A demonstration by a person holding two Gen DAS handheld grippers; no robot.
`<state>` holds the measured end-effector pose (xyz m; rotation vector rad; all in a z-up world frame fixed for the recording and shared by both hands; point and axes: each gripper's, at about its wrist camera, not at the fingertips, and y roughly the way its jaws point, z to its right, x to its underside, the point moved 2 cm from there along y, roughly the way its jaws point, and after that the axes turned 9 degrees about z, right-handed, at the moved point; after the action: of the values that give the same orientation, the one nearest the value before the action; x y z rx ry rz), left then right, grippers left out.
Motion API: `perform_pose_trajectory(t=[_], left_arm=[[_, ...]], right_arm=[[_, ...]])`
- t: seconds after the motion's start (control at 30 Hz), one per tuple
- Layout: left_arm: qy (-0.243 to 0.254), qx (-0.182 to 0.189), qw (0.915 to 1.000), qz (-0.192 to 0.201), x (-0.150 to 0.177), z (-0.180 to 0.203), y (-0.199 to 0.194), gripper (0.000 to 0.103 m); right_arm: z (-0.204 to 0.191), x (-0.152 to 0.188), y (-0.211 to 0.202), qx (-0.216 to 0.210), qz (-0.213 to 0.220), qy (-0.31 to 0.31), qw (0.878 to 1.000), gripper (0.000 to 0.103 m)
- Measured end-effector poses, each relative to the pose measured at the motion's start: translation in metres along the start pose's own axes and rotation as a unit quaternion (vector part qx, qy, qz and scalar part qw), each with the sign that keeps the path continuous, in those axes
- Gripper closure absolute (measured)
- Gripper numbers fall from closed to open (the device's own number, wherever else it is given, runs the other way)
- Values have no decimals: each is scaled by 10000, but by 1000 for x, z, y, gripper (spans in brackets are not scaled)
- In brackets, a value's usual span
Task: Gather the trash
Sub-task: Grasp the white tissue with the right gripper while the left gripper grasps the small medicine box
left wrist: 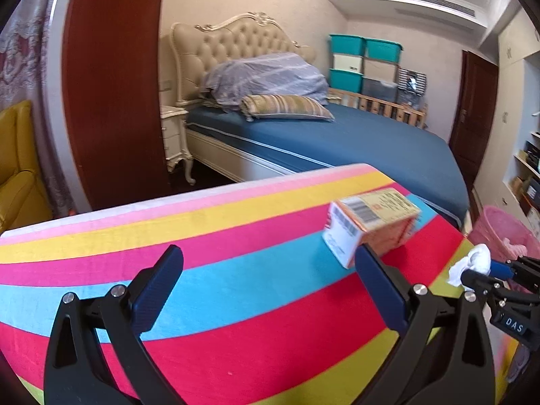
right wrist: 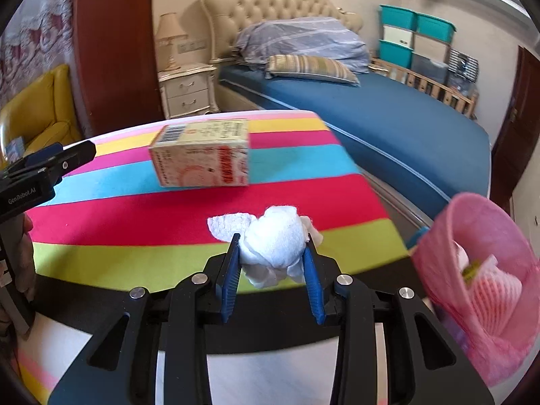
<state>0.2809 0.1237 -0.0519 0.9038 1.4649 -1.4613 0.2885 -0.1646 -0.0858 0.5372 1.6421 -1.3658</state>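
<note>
Left wrist view: the left gripper hangs over a striped tabletop, its blue-padded fingers spread wide with nothing between them. A small cardboard box, orange and cream with a barcode label, lies on the stripes at about 1 o'clock from the gripper; the right-hand finger tip sits just in front of its near corner, and I cannot tell whether they touch. At 3 o'clock, by the tabletop's edge, the right gripper comes in from the side with a crumpled white tissue pinched at its tip. Beyond it, at about 2 o'clock, stands a pink waste basket. Behind the tabletop is a bed with a blue sheet, pillows and a tufted headboard.

Right wrist view: the right gripper pinches the tissue between its blue fingers, which press on both sides of the wad; a loose flap of paper sticks out toward 10 o'clock. The wad is held over the near, green-striped edge of the tabletop. The box lies at about 11 o'clock, well apart from the tissue. The left gripper reaches in from 9 o'clock. The basket is at 3 o'clock, beside the tabletop's corner, lined with a pink bag and already holding some wrappers.
</note>
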Motion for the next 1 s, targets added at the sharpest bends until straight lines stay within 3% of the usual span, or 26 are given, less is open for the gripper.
perform_pose_trajectory(t=[0.23,0.4,0.5,0.6,0.7,0.8,1.0], left_arm=[[72,573,9979,-298,2,14,12,5],[508,809,9933,-648,3,37,36,5],[1013,1003,9871,-731,2,54,53,5],[1309,1161,9801,-933,1,63,76,5],[1643,1073,9755,-997,1,68,94,5],[1875,1295,9685,-1009,-2,74,106,5],[2289,1955,9441,-1342,5,97,128,6]], right_arm=[[17,4,-10,55,146,337,9993,69],[18,12,-21,-84,116,429,9990,69],[18,16,-26,-163,99,488,9986,69],[18,19,-28,-172,99,498,9986,69],[19,21,-29,-219,53,548,9982,69],[22,21,-29,-263,21,639,9976,69],[25,22,-27,-332,-78,761,9965,69]])
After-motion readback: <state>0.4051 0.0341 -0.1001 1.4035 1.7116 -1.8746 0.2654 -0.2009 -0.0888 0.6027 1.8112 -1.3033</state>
